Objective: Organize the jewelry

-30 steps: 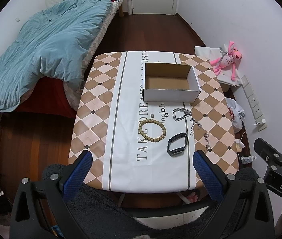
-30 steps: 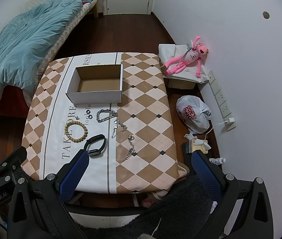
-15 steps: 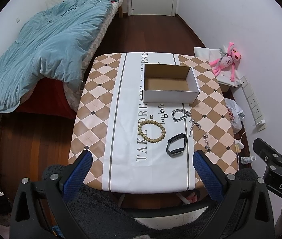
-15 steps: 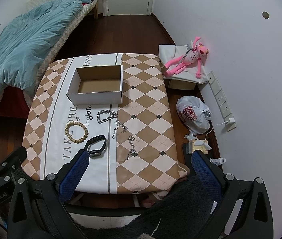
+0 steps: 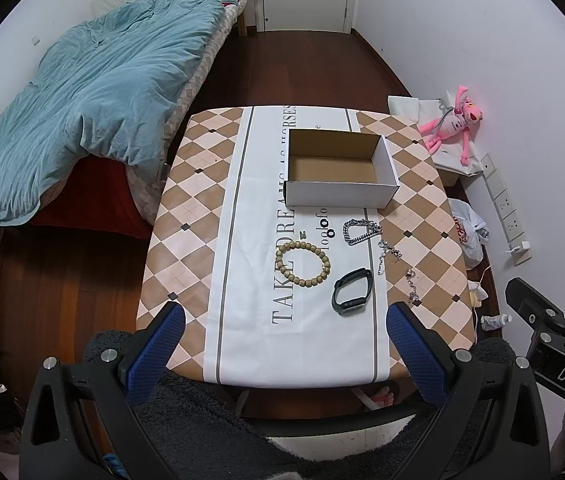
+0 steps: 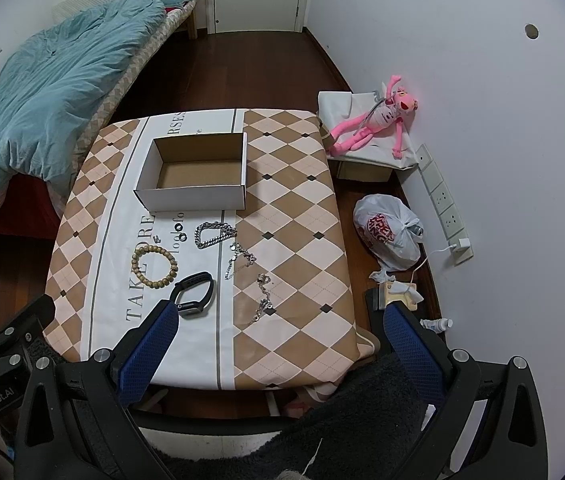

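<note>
Both my grippers hang above the near edge of the desk [image 5: 186, 216], nothing touched yet. Left gripper [image 5: 282, 354] spread wide, empty; right gripper [image 6: 282, 354] likewise wide and empty.

Jewelry lies loose at frame centre, on the checked cloth in front of the open white cardboard box [image 5: 338, 168], whose brown floor is bare:
- wooden bead bracelet [image 5: 303, 263], flat ring, left of the group
- black wristband with a screen [image 5: 352, 290], nearest me, just beside the beads
- chunky silver chain [image 6: 214, 234], heaped close to the box front
- two thin silver chains with charms [image 6: 238, 260] [image 6: 262, 298], strung out toward lower right
- two tiny dark rings [image 5: 325, 229] on the printed lettering; a smaller speck beside them, too small to identify

Risks, as I judge them:
- thin chains lie flat; fingertips may slip off or pinch the cloth and drag everything
- the heap may come up only partly, trailing a loop that snags the box wall
- beads could roll out of a shallow pinch
- the tiny rings are easy to flick off the desk to the dark wood floor [image 5: 62, 272]
- the grippers sit side by side; reaching the same cluster risks a clash
</note>
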`<move>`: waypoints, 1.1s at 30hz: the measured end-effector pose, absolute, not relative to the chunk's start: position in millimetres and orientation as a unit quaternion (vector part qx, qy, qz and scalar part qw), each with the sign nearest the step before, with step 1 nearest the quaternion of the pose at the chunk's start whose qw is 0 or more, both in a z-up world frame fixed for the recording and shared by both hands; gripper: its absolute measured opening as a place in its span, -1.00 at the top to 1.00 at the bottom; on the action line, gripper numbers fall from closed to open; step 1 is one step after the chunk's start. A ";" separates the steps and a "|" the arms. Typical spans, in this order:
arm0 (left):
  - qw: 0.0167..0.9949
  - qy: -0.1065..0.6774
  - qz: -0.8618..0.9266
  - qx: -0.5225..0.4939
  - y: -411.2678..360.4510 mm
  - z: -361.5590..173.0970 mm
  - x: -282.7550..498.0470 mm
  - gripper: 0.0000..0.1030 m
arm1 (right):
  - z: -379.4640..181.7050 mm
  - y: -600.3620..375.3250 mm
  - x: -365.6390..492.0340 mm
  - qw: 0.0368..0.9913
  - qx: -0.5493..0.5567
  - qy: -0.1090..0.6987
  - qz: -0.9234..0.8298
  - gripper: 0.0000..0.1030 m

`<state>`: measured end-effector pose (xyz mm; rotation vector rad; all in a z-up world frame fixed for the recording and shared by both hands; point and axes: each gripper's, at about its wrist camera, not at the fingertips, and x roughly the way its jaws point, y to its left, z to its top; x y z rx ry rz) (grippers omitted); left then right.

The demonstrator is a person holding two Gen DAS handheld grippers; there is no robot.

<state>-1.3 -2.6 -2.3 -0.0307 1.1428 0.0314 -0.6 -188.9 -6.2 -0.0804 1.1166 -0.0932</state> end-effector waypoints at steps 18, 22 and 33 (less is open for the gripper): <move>0.843 0.537 0.029 -0.014 -7.4 3.2 15.1 -1.00 | -14.3 -189.6 2.8 0.844 -0.029 0.534 -0.040 -1.00; 0.850 0.522 0.063 0.002 0.8 -8.9 36.0 -1.00 | -24.5 -185.2 26.1 0.835 -0.021 0.548 -0.040 -1.00; 0.797 0.584 0.123 0.093 19.8 -125.1 78.4 -1.00 | -163.5 -162.7 92.8 0.773 -0.029 0.632 -0.036 -0.78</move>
